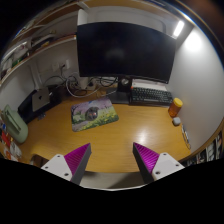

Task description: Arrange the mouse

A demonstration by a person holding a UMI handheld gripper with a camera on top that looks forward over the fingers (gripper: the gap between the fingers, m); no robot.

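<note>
A small pale object that looks like the mouse [177,121] lies on the wooden desk [125,130] at the right, just in front of a yellow cup [176,103]. A picture-printed mouse pad [94,114] lies left of the desk's middle, in front of the monitor [125,50]; a dark patch on it may be part of the print. My gripper [112,160] is open and empty, held above the desk's near edge. The pad is well ahead of the left finger, and the mouse is ahead and to the right of the right finger.
A black keyboard [150,96] lies under the monitor at the right. A grey box [40,100] and a pale green thing [14,124] stand at the left. Shelves run along the left wall. Bare wood lies between the fingers and the pad.
</note>
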